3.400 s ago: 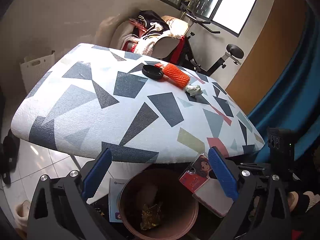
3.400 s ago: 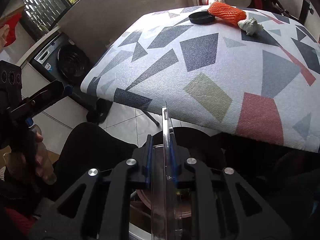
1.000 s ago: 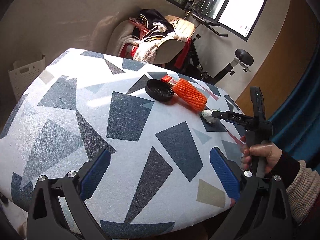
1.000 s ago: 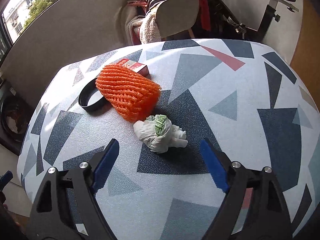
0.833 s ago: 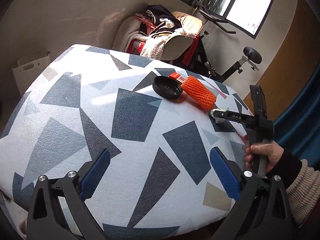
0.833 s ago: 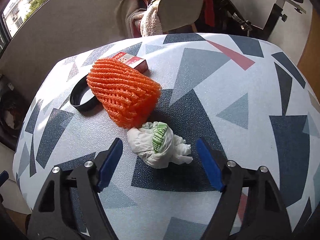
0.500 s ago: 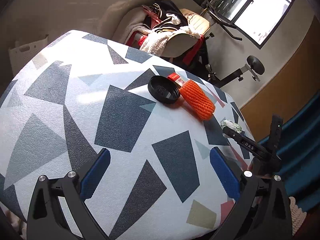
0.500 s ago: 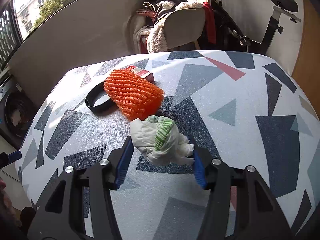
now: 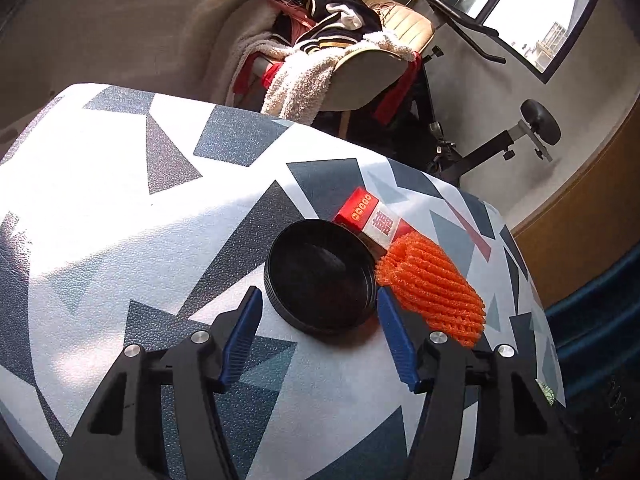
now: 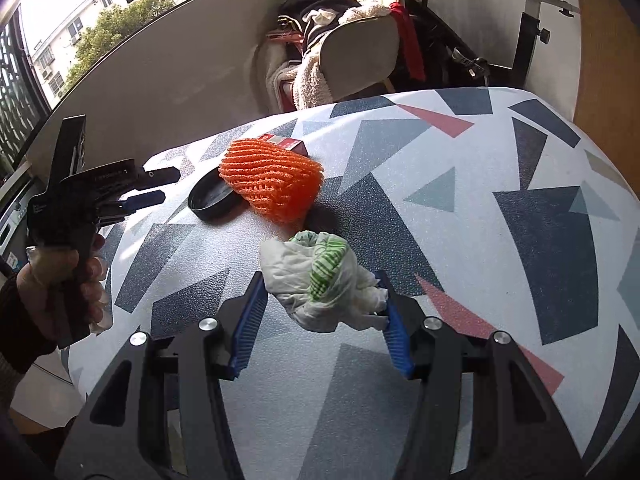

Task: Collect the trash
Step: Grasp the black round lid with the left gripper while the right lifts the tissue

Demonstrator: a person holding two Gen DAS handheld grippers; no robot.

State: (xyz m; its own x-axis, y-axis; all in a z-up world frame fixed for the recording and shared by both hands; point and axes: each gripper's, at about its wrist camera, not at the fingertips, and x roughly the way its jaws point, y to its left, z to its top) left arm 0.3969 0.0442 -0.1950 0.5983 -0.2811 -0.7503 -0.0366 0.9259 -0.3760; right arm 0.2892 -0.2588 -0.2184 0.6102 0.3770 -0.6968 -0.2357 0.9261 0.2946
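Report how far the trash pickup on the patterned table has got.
Done: nothing these views can confirm; no bin shows. In hand: the right gripper is shut on the crumpled wad. The left gripper has just been closing around the black lid, but a gap still shows at its left pad. Left on the table: the orange net and the red box.

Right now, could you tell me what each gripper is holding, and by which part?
The right gripper clamps the crumpled white-and-green plastic bag across its middle. The left gripper, jaws just closing, straddles the round black plastic lid; a firm hold cannot be told.
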